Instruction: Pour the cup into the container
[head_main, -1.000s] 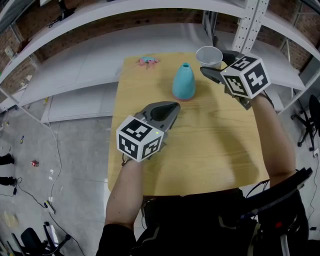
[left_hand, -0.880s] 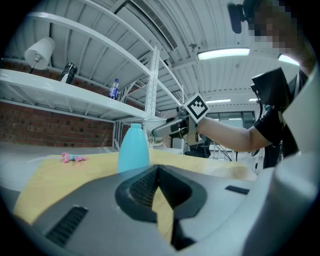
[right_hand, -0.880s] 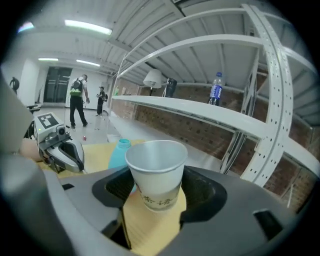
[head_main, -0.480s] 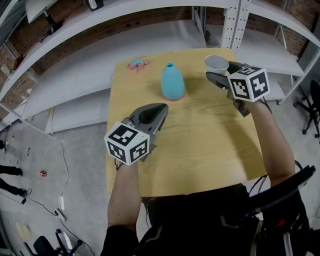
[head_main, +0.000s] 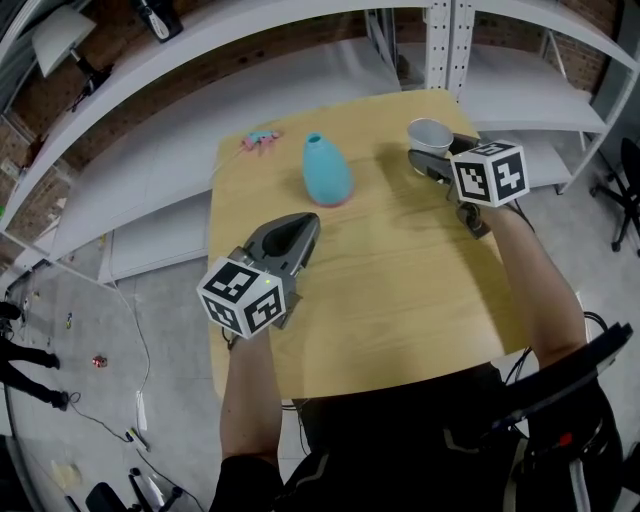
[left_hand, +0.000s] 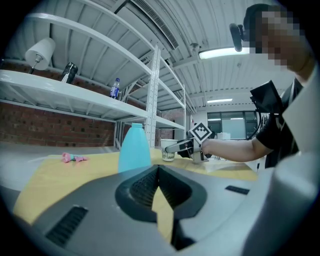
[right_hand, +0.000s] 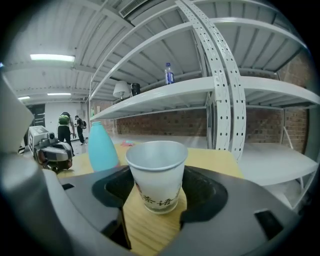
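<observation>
A white paper cup (head_main: 430, 133) stands on the wooden table (head_main: 400, 280) near its far right corner. My right gripper (head_main: 428, 150) is shut on it, with the jaws against its lower sides. In the right gripper view the cup (right_hand: 157, 175) sits upright between the jaws of the right gripper (right_hand: 156, 192); its contents are hidden. The teal bottle-shaped container (head_main: 326, 172) stands upright at the far middle, left of the cup. My left gripper (head_main: 308, 222) is shut and empty, its tips together, low over the table in front of the container (left_hand: 134, 146).
A small pink object (head_main: 260, 140) lies at the table's far left corner. White metal shelves (head_main: 500, 60) with an upright post stand close behind and to the right of the table. Bare floor lies to the left. People stand far off (right_hand: 65, 127).
The right gripper and cup have shifted right, away from the container, and come down to the table top. The left gripper has hardly moved. The head view has swung.
</observation>
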